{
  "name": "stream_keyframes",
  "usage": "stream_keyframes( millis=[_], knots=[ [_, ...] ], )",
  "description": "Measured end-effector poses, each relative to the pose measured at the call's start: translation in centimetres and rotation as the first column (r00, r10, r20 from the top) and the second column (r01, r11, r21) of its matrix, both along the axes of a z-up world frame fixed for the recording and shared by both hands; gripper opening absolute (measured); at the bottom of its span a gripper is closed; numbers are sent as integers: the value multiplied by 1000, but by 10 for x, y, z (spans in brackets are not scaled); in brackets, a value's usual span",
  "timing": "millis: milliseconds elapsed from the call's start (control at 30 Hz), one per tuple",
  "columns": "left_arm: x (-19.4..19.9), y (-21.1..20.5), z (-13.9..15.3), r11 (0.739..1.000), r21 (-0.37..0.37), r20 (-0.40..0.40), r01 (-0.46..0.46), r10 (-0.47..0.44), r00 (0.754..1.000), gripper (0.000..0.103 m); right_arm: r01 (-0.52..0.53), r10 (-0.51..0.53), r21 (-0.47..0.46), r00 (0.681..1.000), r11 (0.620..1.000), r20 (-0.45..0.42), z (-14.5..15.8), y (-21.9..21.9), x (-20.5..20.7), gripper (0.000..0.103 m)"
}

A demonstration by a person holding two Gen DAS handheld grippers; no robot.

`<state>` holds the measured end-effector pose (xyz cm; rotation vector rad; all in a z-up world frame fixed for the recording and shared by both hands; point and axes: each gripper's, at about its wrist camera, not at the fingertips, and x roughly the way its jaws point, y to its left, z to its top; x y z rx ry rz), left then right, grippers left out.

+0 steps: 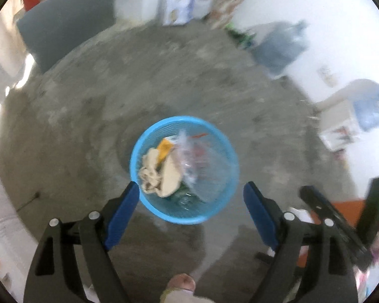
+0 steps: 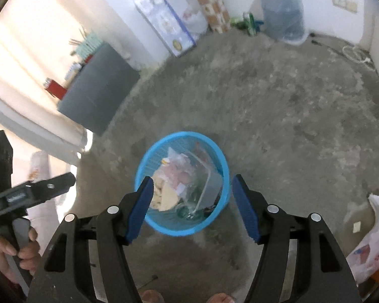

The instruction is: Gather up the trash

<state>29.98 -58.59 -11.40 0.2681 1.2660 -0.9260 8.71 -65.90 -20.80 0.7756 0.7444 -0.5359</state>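
The blue mesh basket (image 1: 184, 169) stands upright on the bare concrete floor (image 1: 88, 126), directly below both claws. It holds crumpled beige paper (image 1: 151, 171), an orange scrap (image 1: 164, 149) and clear plastic wrapping (image 1: 202, 161); the load sits near rim height on one side.

The left claw (image 1: 190, 197) is wide, with nothing between its blue pads (image 1: 123, 217). The right claw (image 2: 190, 197) is also wide and carries nothing. Both point steeply down toward the basket opening.

The step in hand appears to be the end of a drop: the trash lies in the basket and both claws are free. Before departing, confirm that no wrapping hangs over the rim, since light plastic tends to spring back and slide out.

For the next item, a white plastic bag (image 2: 374, 232) and a small pale scrap (image 2: 356, 226) lie on the floor to the right in the right wrist view; these are probable targets. Approach thin film from above, close on a gathered fold rather than a flat sheet, and lift clear before travelling back.

A foot (image 1: 182, 281) stands close to the basket; avoid knocking the basket when stepping.
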Motion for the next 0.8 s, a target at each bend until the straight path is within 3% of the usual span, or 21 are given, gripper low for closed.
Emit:
stream_keyframes(
  millis=[167, 267, 333, 367, 500, 600, 633, 800],
  knots=[
    [-49, 100, 98, 992, -102, 84, 69, -60, 995, 82, -22, 27, -115, 999, 993, 41, 62, 71, -44, 78],
    [-84, 173, 140, 988, -156, 143, 24, -2, 990, 89, -50, 62, -190, 997, 981, 57, 91, 128, -66, 86],
    [-111, 227, 157, 982, -187, 220, -35, 76, 972, 97, -78, 94, -228, 994, 970, 59, 103, 164, -76, 88],
    [-128, 259, 162, 976, -200, 275, -86, 141, 951, 97, -91, 109, -254, 993, 963, 55, 110, 187, -82, 89],
    [-175, 341, 159, 958, -220, 367, -183, 255, 895, 98, -141, 157, -366, 988, 920, 13, 124, 259, -98, 95],
    [-206, 399, 153, 934, -246, 442, -258, 345, 828, 98, -179, 189, -465, 982, 867, -26, 130, 306, -108, 95],
    [-214, 411, 151, 933, -243, 454, -266, 352, 819, 98, -182, 188, -496, 981, 849, -39, 131, 324, -112, 95],
    [-242, 461, 135, 913, -207, 506, -351, 407, 760, 98, -210, 220, -469, 975, 858, -35, 119, 370, -124, 95]
  ],
)
